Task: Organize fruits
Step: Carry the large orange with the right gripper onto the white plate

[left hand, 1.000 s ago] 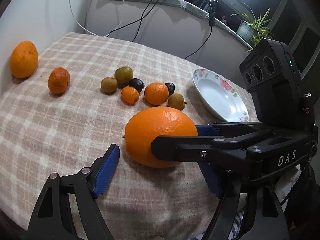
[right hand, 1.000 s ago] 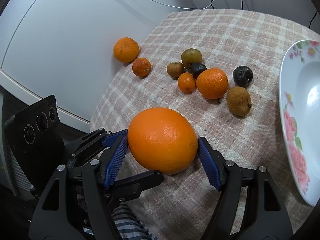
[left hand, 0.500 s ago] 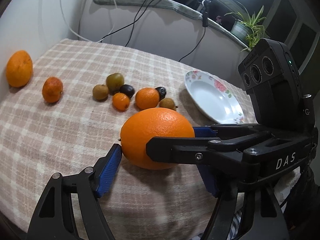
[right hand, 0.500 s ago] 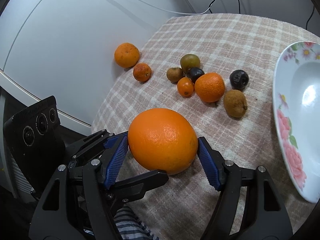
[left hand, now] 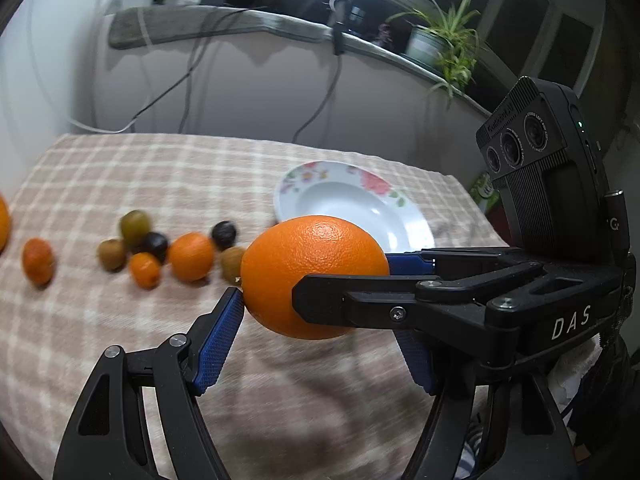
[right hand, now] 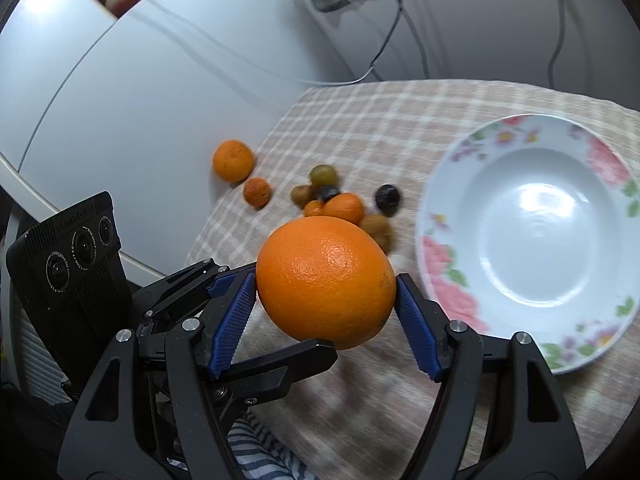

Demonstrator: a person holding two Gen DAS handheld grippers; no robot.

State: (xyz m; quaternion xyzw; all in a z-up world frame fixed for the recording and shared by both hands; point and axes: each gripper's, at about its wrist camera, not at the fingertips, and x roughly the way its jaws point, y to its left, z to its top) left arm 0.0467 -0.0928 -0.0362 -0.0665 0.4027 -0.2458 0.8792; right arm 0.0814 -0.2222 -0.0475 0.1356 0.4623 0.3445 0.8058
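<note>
A large orange [right hand: 326, 282] hangs above the checked tablecloth [left hand: 120, 172], clamped from four sides: the right gripper [right hand: 326, 312] pinches its flanks, the left gripper [left hand: 316, 324] grips crosswise, near a flowered plate [right hand: 452, 280]

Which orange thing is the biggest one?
The big orange held up between both grippers, the left gripper and the right gripper. The other orange fruits lie on the checked cloth and look smaller.
</note>
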